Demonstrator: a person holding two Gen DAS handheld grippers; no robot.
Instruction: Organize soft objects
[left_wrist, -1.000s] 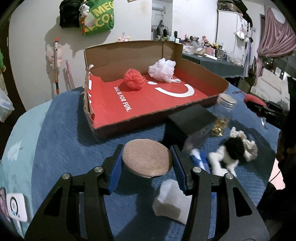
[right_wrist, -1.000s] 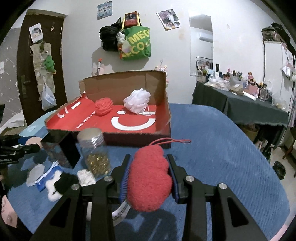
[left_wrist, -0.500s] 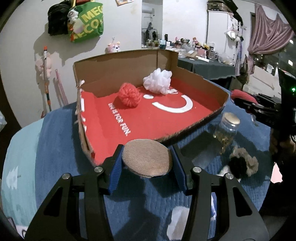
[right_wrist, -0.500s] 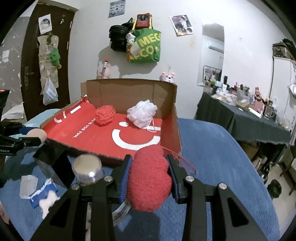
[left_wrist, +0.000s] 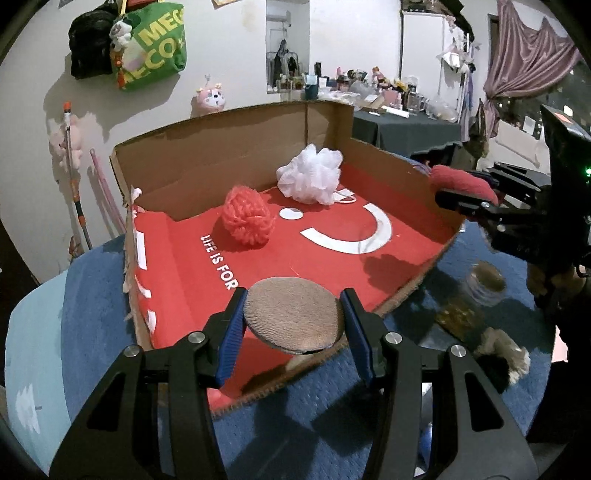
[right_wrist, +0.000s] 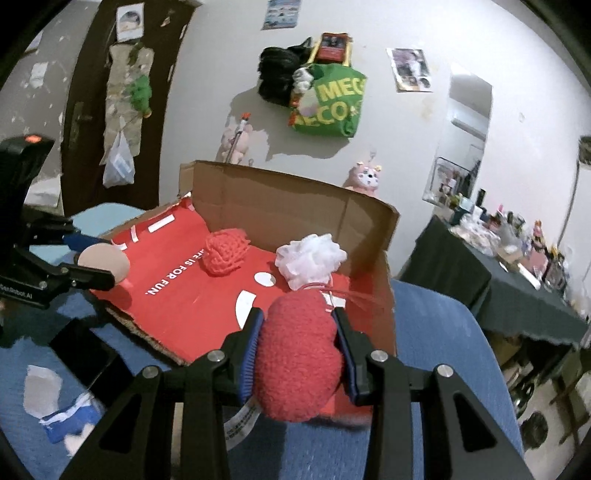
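The cardboard box (left_wrist: 229, 155), with its red printed floor, serves as the landmark on the blue-covered table (left_wrist: 96, 295).

At the box's near left corner, the left gripper (left_wrist: 293, 314) has its fingers (left_wrist: 231, 332) part-way apart and clamped on a round tan pad (left_wrist: 291, 312), which lies flat between them above the low front edge of the box. In the right wrist view the same pad (right_wrist: 105, 262) shows at the box's left edge, pinched by the left gripper (right_wrist: 92, 271).

Inside the box, toward the back wall, an orange-red yarn ball (left_wrist: 247, 216) rests on the red floor, and a white mesh puff (left_wrist: 312, 179) sits to its right, nearer the back corner.

At the box's right side, the right gripper (right_wrist: 299, 343) has its fingers (right_wrist: 251, 347) also part-way apart and pressed on a red plush heart (right_wrist: 299, 354), which bulges out above and below them. The heart hangs over the box's near right corner, just in front of the white puff (right_wrist: 312, 260). From the left wrist view the heart (left_wrist: 461, 182) appears just past the box's right wall.

Outside the box, to the right of its front edge, a glass jar (left_wrist: 480, 284) stands blurred on the table.
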